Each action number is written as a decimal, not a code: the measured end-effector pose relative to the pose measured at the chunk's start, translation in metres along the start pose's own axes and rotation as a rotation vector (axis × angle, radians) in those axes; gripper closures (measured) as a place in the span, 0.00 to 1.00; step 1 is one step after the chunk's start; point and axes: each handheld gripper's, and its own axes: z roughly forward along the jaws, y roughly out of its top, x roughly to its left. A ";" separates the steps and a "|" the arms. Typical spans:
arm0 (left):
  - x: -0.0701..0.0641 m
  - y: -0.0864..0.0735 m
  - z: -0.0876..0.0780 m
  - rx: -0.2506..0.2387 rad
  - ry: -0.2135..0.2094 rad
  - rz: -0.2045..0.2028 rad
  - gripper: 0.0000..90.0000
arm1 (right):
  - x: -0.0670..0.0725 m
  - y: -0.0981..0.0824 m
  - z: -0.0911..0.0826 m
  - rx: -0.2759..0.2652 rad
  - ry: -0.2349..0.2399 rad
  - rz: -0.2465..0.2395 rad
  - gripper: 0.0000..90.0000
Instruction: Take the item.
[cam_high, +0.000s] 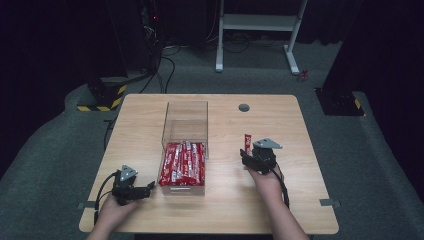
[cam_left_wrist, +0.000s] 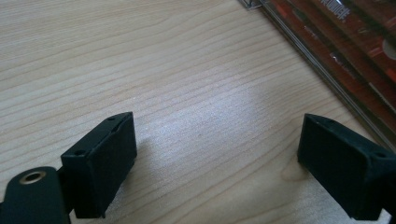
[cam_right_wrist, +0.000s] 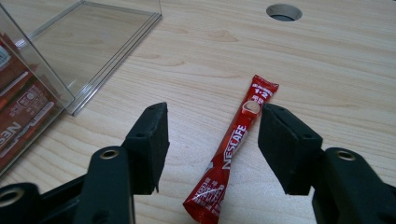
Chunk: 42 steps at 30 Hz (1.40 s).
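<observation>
- The right tongs (cam_right_wrist: 212, 135) are being held low over the table (cam_high: 280, 200), spread, with one red sachet (cam_right_wrist: 231, 149) lying loose between the jaws.
- The left tongs (cam_left_wrist: 215, 163) are being rested spread beside one clear box (cam_high: 185, 112) of sachets.

Clear box (cam_high: 184, 125) blocks centre; table (cam_high: 300, 200) sides free
</observation>
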 end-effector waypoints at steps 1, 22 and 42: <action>0.000 0.000 0.000 0.001 0.000 0.001 0.13 | 0.000 0.000 -0.001 -0.004 0.001 -0.005 0.45; 0.000 0.000 0.000 0.002 0.000 -0.001 0.13 | -0.013 -0.034 -0.041 -0.044 -0.008 0.006 0.34; 0.000 0.000 0.000 0.002 0.003 0.001 0.13 | -0.040 -0.101 -0.065 0.079 -0.127 -0.029 0.28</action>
